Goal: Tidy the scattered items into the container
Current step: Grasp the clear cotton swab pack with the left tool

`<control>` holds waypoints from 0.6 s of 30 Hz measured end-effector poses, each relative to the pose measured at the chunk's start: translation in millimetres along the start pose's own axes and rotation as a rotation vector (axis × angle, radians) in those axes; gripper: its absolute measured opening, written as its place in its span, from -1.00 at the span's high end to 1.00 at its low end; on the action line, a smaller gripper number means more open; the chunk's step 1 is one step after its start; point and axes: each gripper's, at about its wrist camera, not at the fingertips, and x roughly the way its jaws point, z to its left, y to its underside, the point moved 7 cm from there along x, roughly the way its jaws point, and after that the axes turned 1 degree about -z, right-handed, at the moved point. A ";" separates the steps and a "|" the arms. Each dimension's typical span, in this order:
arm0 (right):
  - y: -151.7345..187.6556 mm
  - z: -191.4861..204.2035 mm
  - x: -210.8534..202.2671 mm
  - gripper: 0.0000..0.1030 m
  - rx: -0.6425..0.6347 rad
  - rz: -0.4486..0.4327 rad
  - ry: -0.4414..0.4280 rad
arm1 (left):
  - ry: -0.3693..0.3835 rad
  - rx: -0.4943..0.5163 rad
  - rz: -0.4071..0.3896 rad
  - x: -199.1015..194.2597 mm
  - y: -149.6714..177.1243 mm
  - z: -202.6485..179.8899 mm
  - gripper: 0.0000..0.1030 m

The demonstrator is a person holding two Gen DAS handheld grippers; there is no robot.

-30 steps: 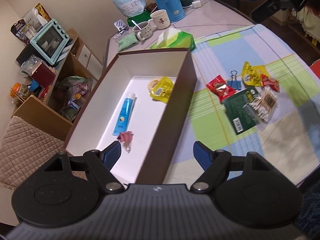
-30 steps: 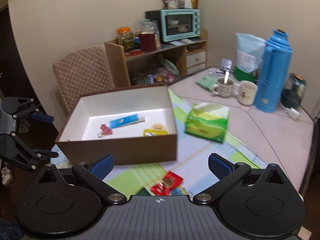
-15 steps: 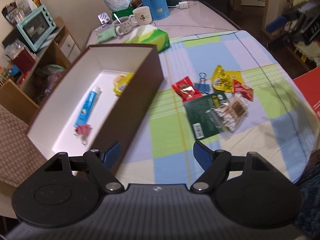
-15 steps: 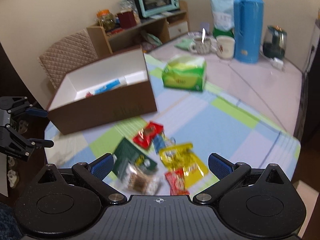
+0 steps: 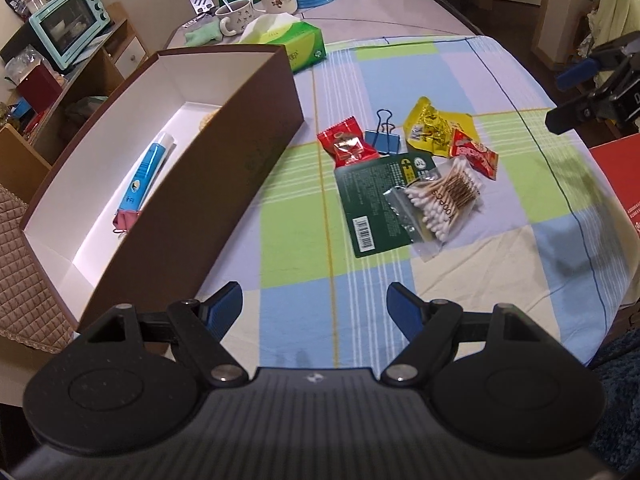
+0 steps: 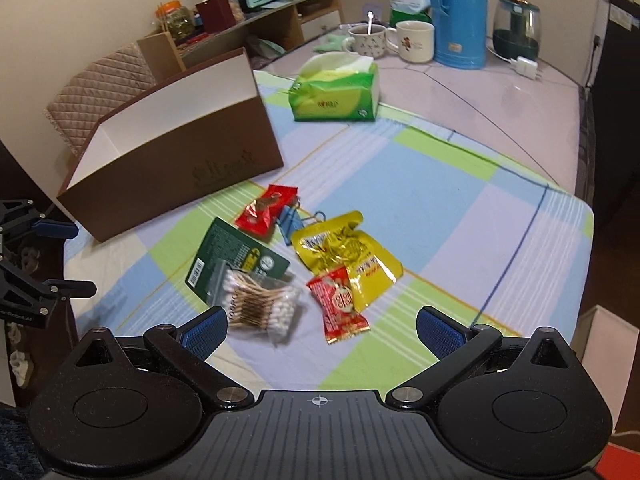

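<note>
A brown box [image 5: 224, 184] [image 6: 172, 168] with a white inside holds a blue tube [image 5: 144, 172] and a pink clip [image 5: 126, 220]. On the checked cloth to its right lie a red sachet [image 5: 346, 146], a blue binder clip [image 5: 383, 136], a yellow packet [image 5: 434, 126], a second red sachet [image 6: 338, 304], a dark green card [image 5: 376, 200] and a bag of cotton swabs [image 5: 440, 196] [image 6: 260, 304]. My left gripper [image 5: 316, 310] is open above the cloth's near edge. My right gripper [image 6: 320, 332] is open, just short of the swabs and red sachet.
A green tissue pack [image 6: 336, 94], two mugs [image 6: 390, 42], a blue flask [image 6: 458, 12] and a small appliance [image 6: 516, 30] stand at the table's far end. A shelf with a mint oven [image 5: 68, 30] and a quilted chair [image 6: 100, 88] sit behind the box.
Both grippers swung away from the box toward the scattered items. The right gripper dropped lower and closer to them. Both stayed open and empty.
</note>
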 end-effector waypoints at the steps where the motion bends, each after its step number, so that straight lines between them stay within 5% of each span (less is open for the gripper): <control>1: 2.3 -0.9 0.8 -1.00 0.006 0.001 -0.003 | 0.001 -0.002 -0.001 0.6 -0.1 -1.4 -0.49; 9: 10.4 -7.8 3.3 -1.00 0.022 0.004 -0.002 | 0.041 0.016 -0.022 6.0 -5.7 -17.4 -0.48; 18: 13.2 -25.4 8.5 -1.00 0.054 0.028 0.010 | 0.119 0.156 -0.053 24.3 -20.1 -53.7 -0.43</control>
